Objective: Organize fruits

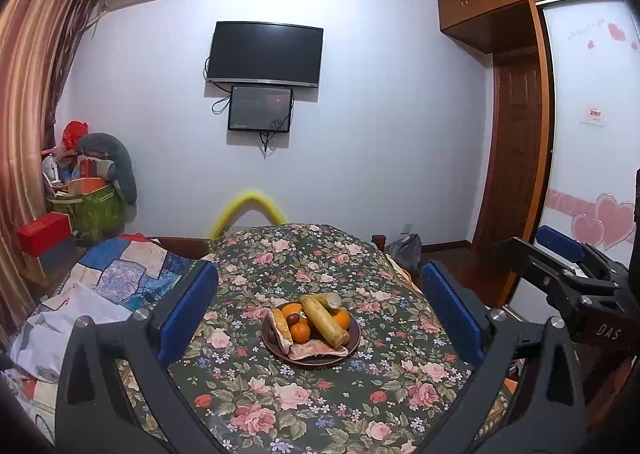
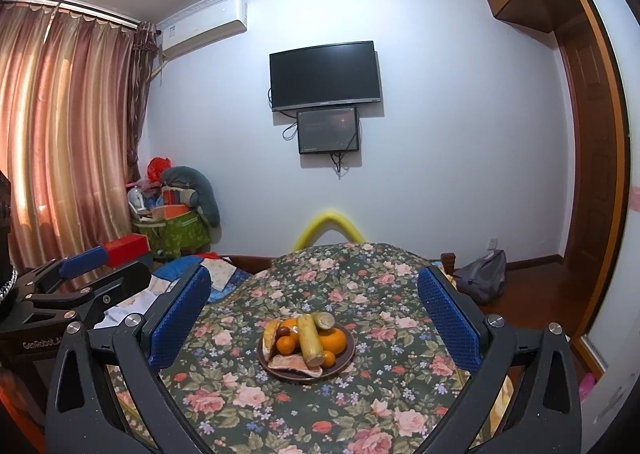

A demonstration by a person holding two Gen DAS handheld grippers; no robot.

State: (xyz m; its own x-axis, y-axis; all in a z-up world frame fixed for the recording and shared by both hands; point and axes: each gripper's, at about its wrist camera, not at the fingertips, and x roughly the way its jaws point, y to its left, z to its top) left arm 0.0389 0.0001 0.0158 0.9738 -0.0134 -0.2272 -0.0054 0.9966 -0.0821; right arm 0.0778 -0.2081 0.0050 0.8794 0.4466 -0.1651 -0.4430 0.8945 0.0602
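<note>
A brown plate [image 1: 354, 338] sits in the middle of a floral-clothed table [image 1: 320, 406]. It holds several oranges [image 1: 300, 332], a long yellow corn-like cob [image 1: 324, 320], dark red fruits [image 1: 293, 319] and pieces of bread [image 1: 318, 350]. The plate also shows in the right wrist view [image 2: 349, 350], with the cob [image 2: 311, 340] and oranges [image 2: 332, 340] on it. My left gripper [image 1: 320, 306] is open and empty, held back from the plate. My right gripper [image 2: 314, 312] is open and empty, also short of the plate.
The right gripper's body [image 1: 568, 274] shows at the right of the left wrist view; the left gripper's body [image 2: 80, 278] shows at the left of the right wrist view. A bed with a patchwork quilt [image 1: 120, 270] lies left of the table. A grey bag [image 2: 482, 280] sits on the floor at right.
</note>
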